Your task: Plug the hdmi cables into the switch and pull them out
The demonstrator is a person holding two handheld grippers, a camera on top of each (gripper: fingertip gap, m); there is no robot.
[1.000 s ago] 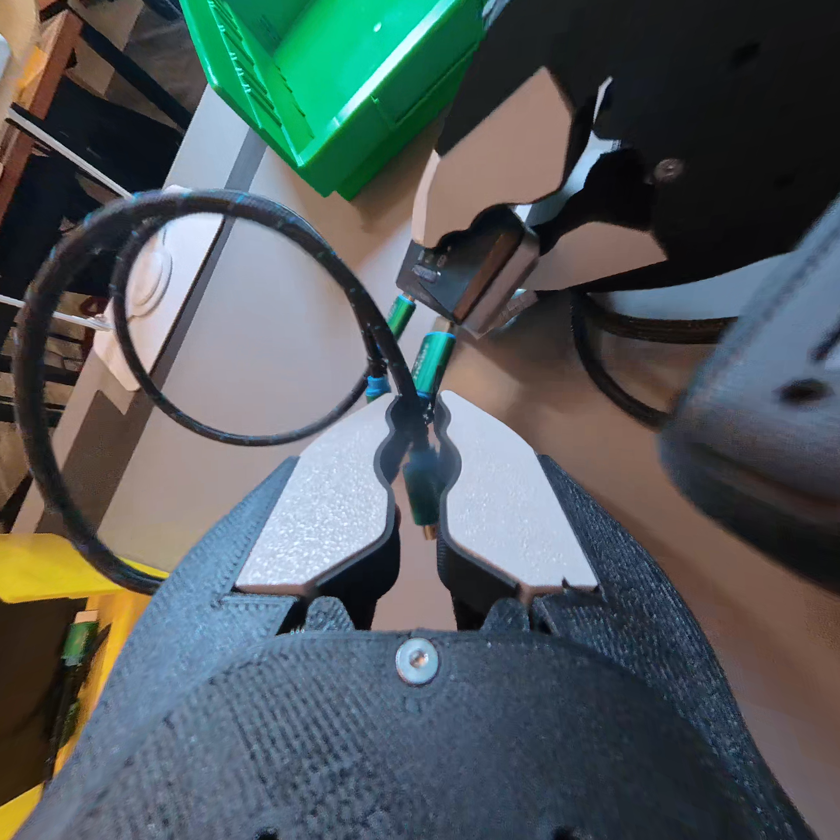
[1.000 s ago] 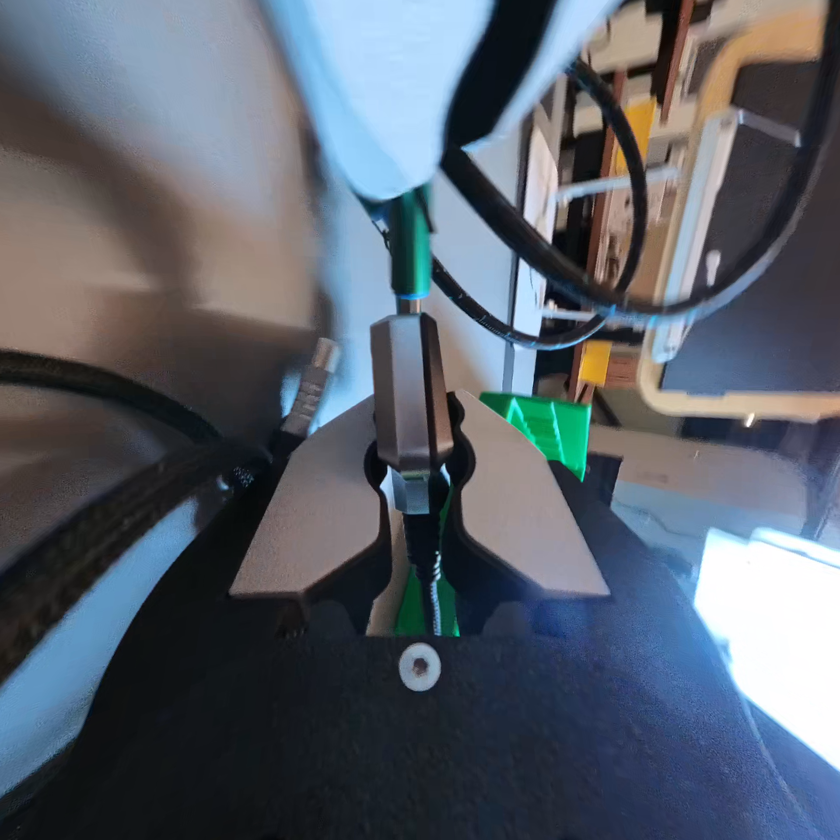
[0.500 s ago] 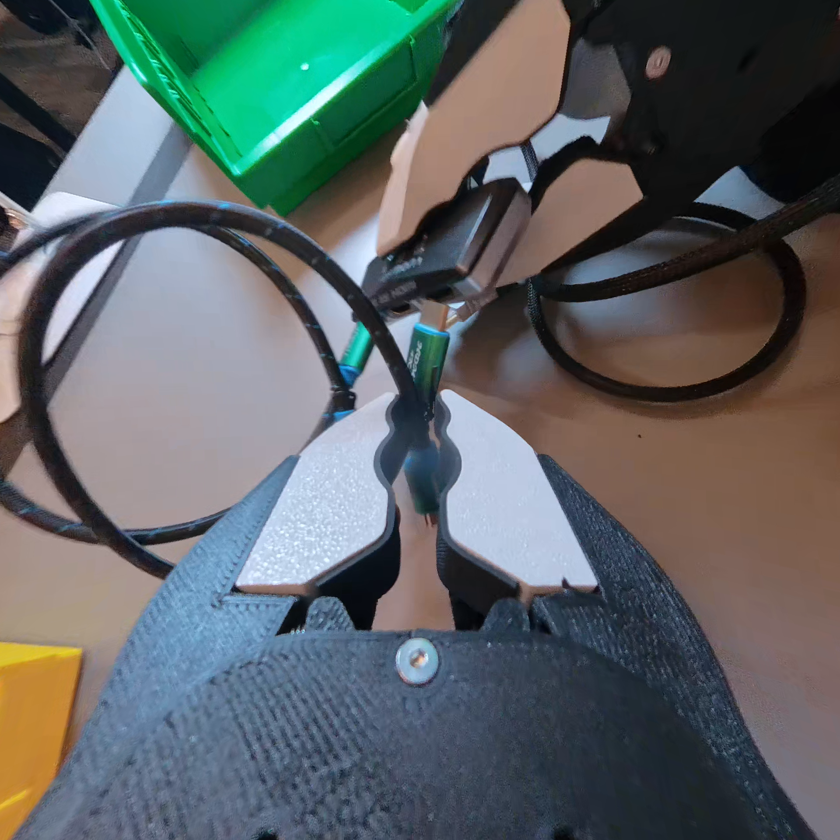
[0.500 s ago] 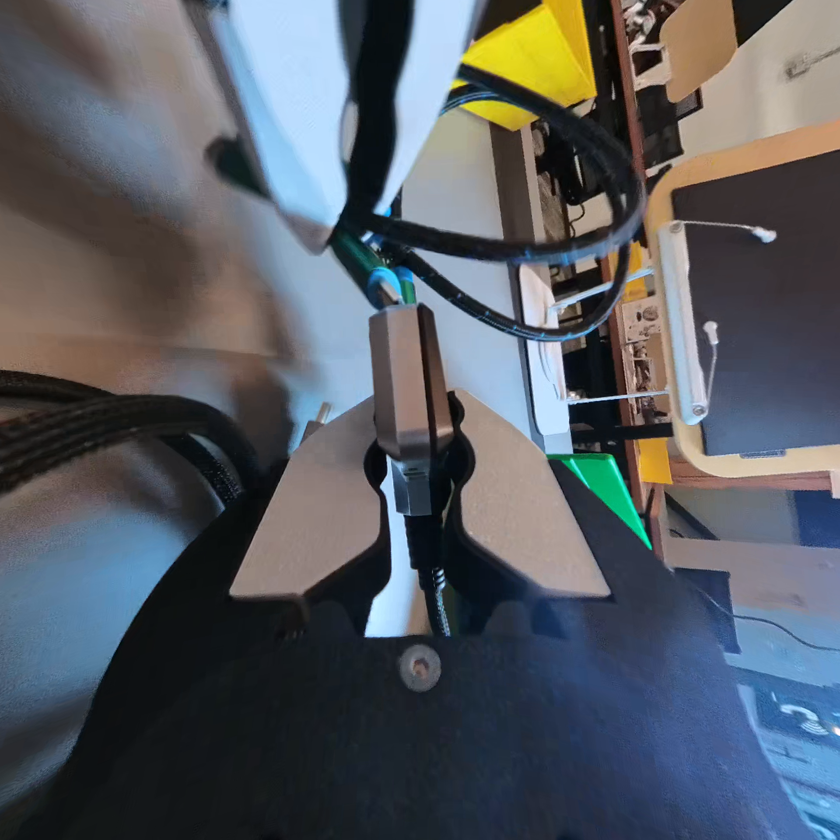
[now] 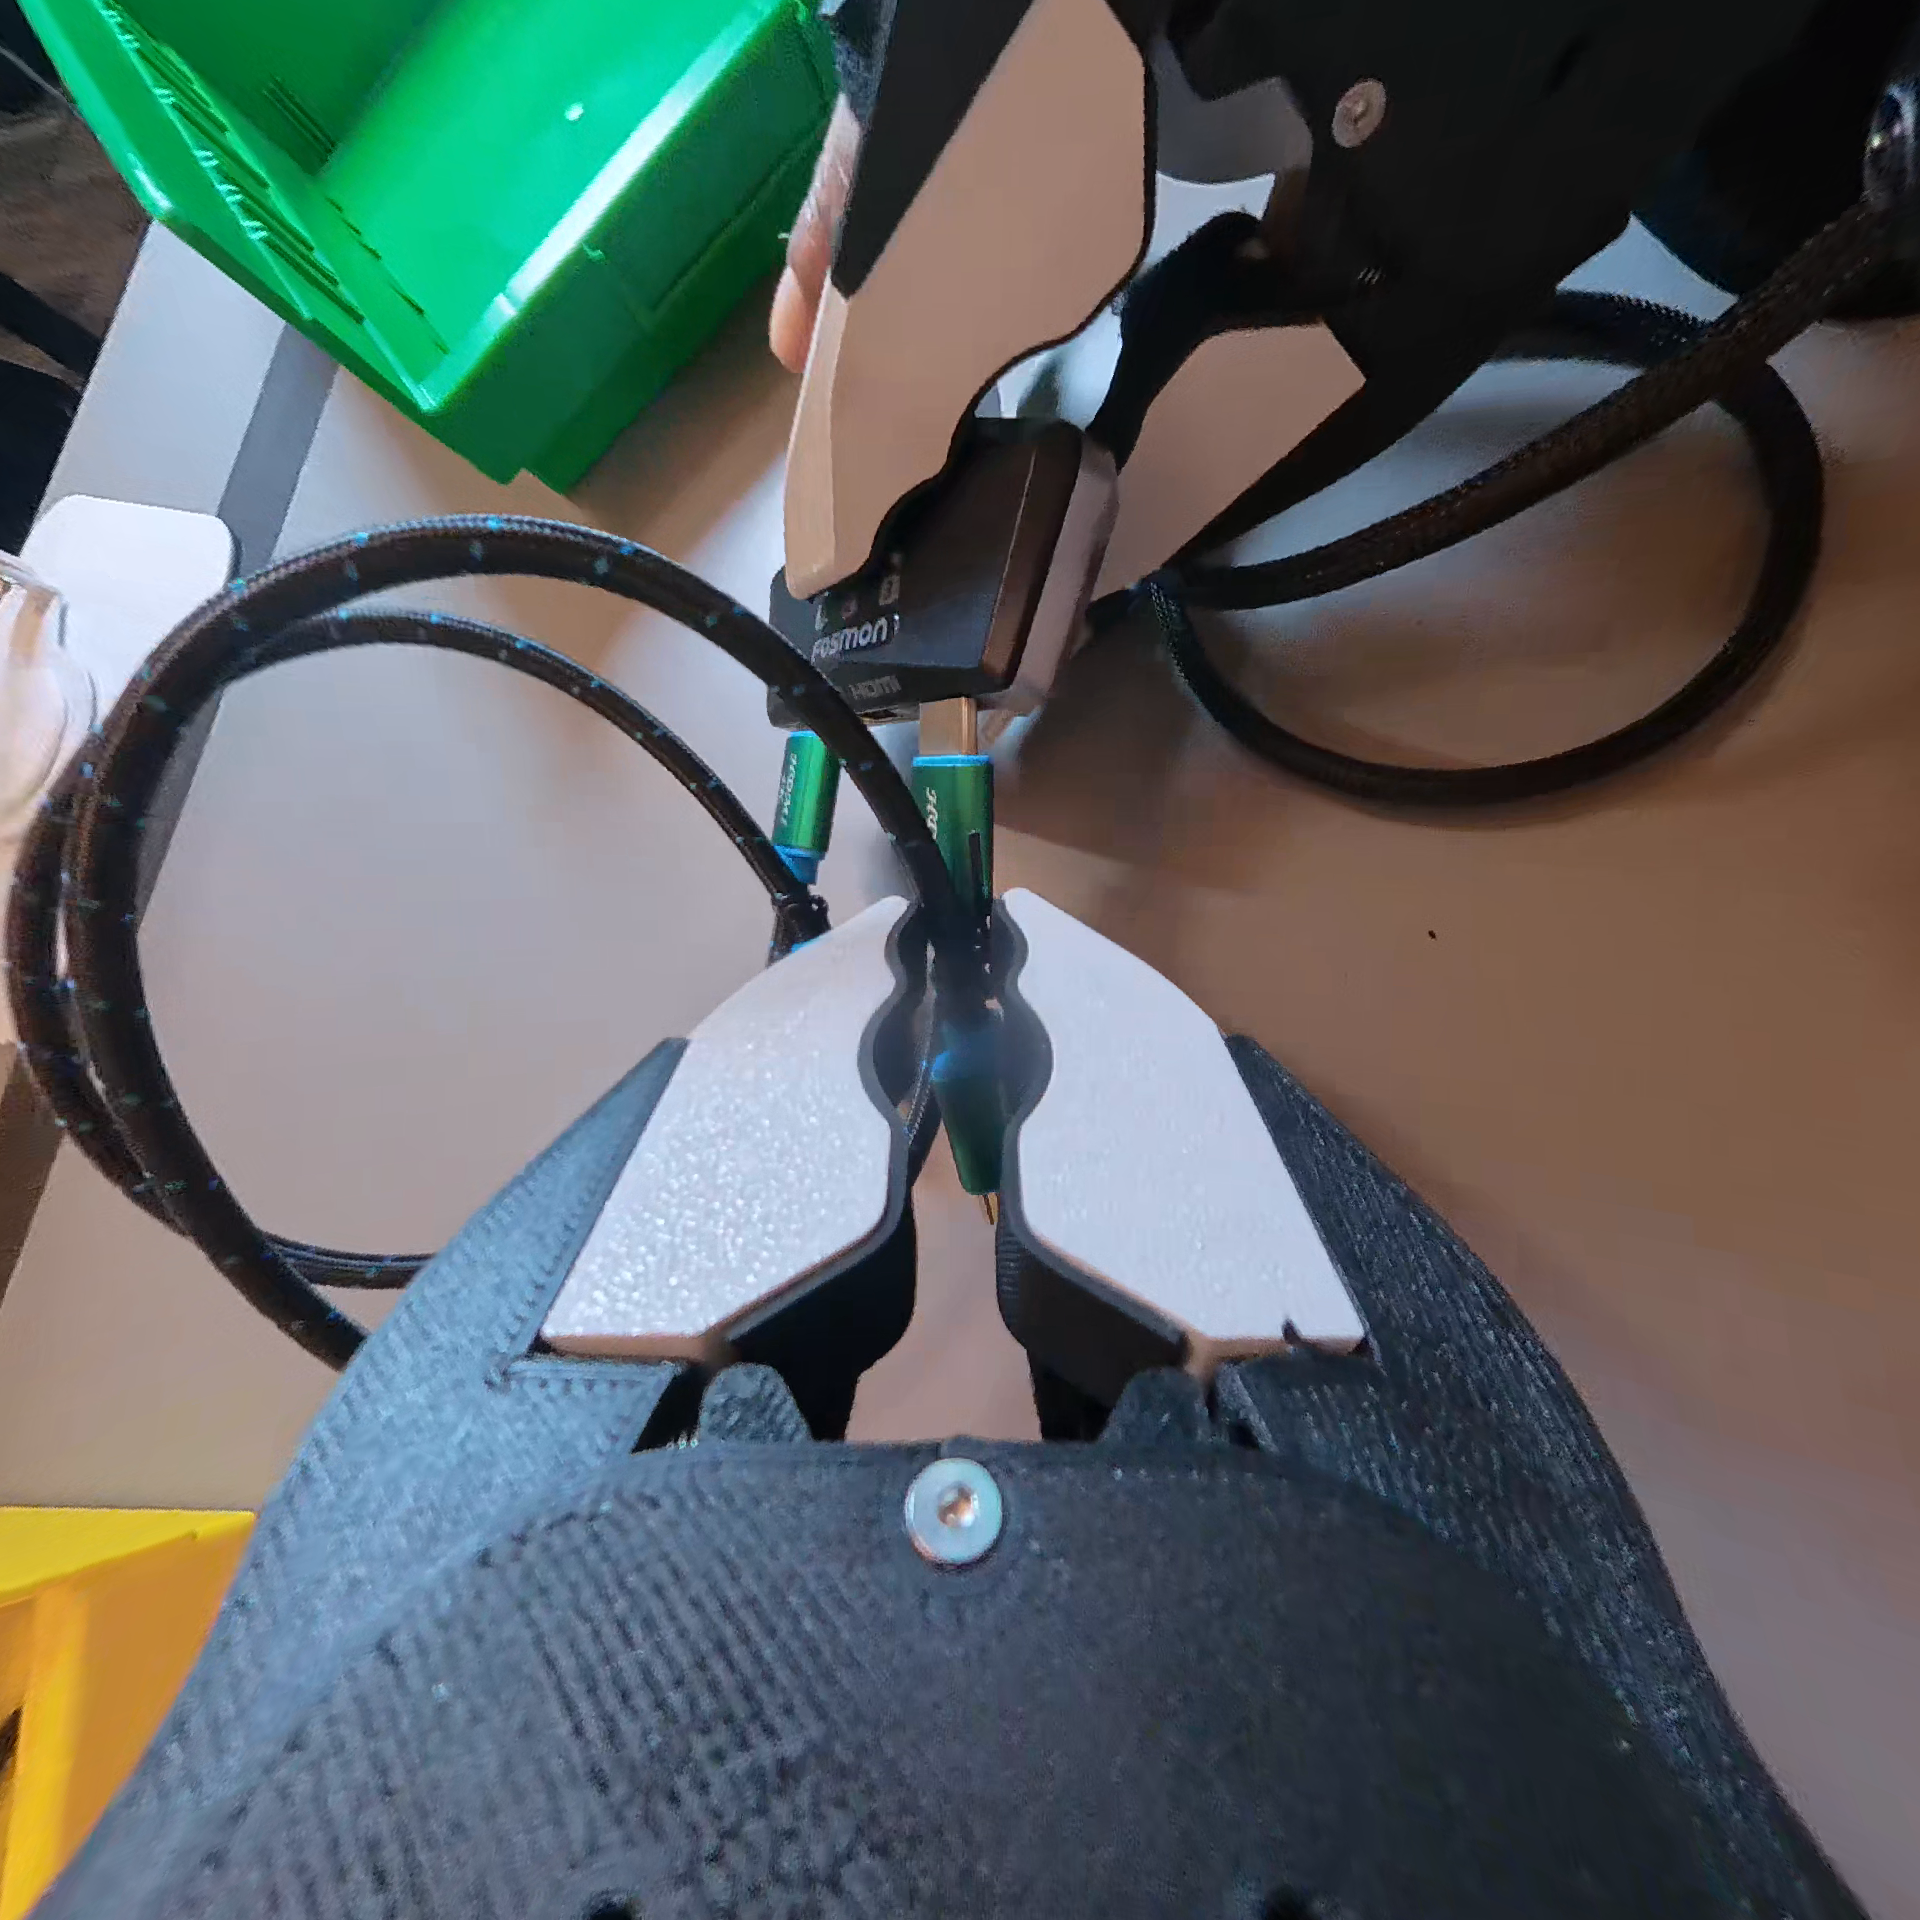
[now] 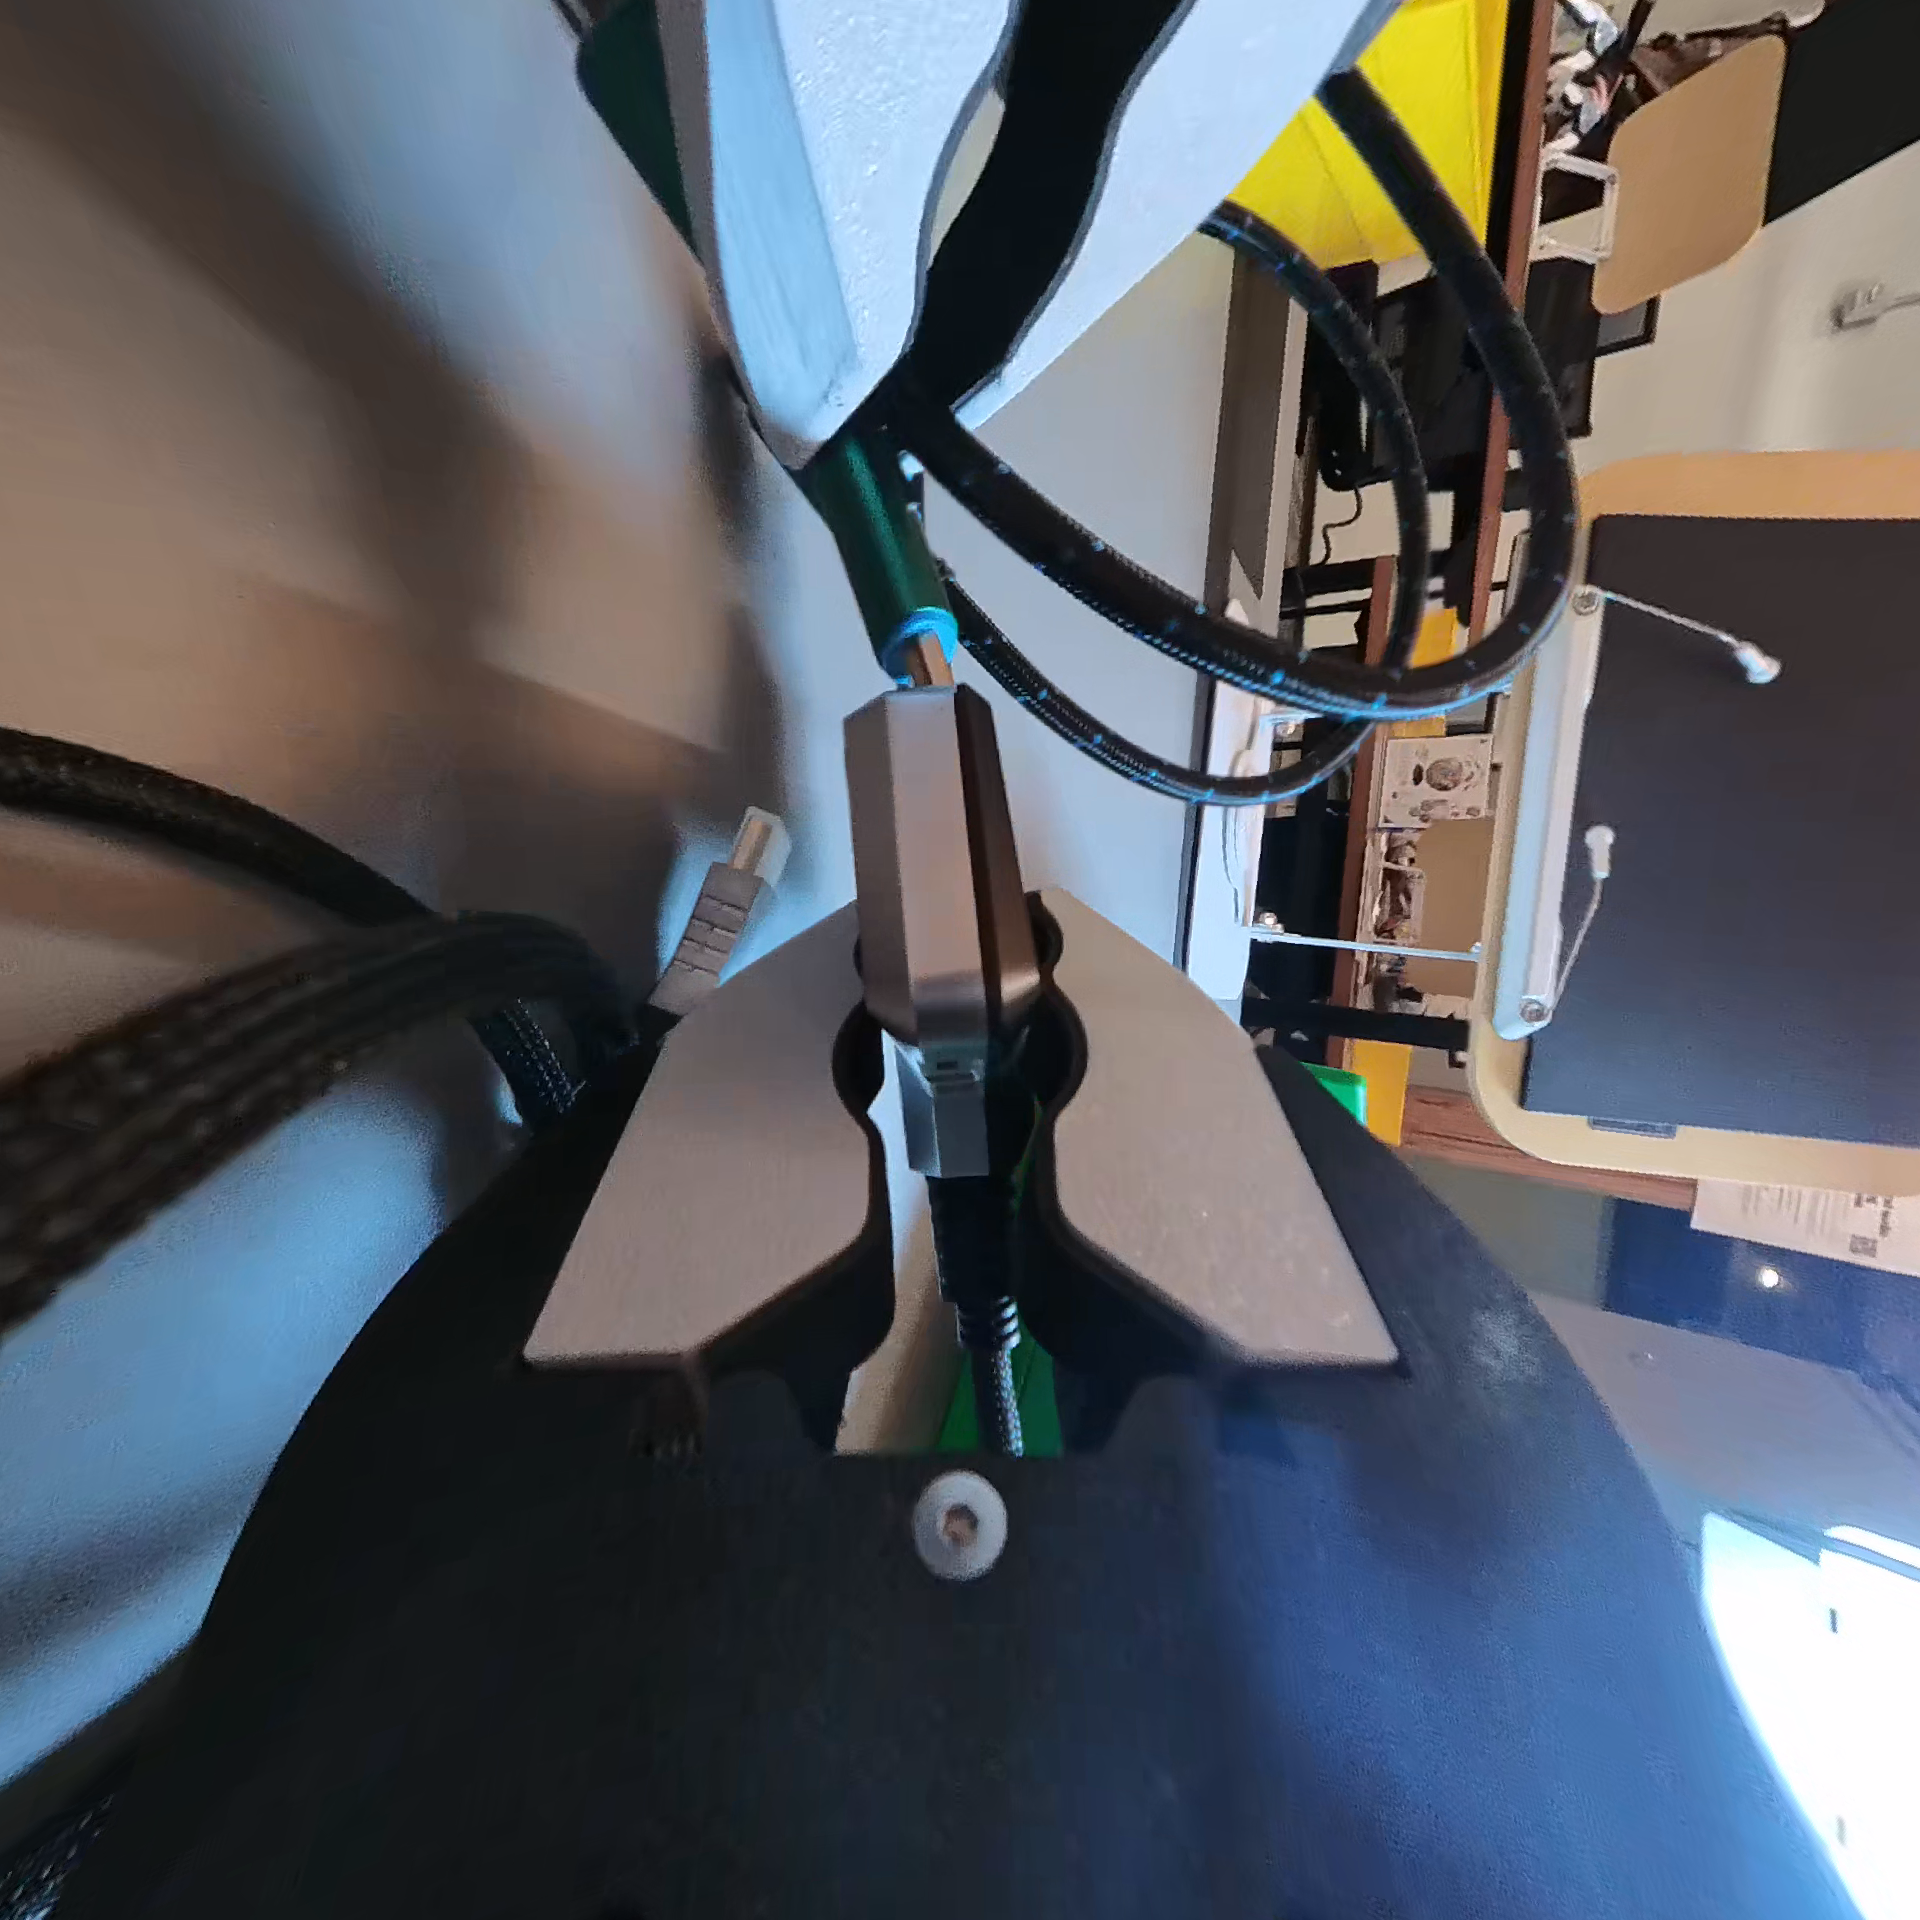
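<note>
Nearest, your left gripper (image 5: 958, 961) is clamped on a green HDMI plug (image 5: 954, 821), whose gold tip sits partly out of the switch (image 5: 935, 582). Just left, a second green plug (image 5: 803, 800) meets the switch. Beyond, your right gripper (image 6: 951, 997) pinches the switch above the tan table (image 5: 1455, 1039). Farther left stands a green bin (image 5: 436, 197).

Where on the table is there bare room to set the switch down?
Bare tabletop lies right of the left gripper, below the black cable loop. It is crowded around the switch, with green plugs and braided cable coils; the green bin fills the far corner.
</note>
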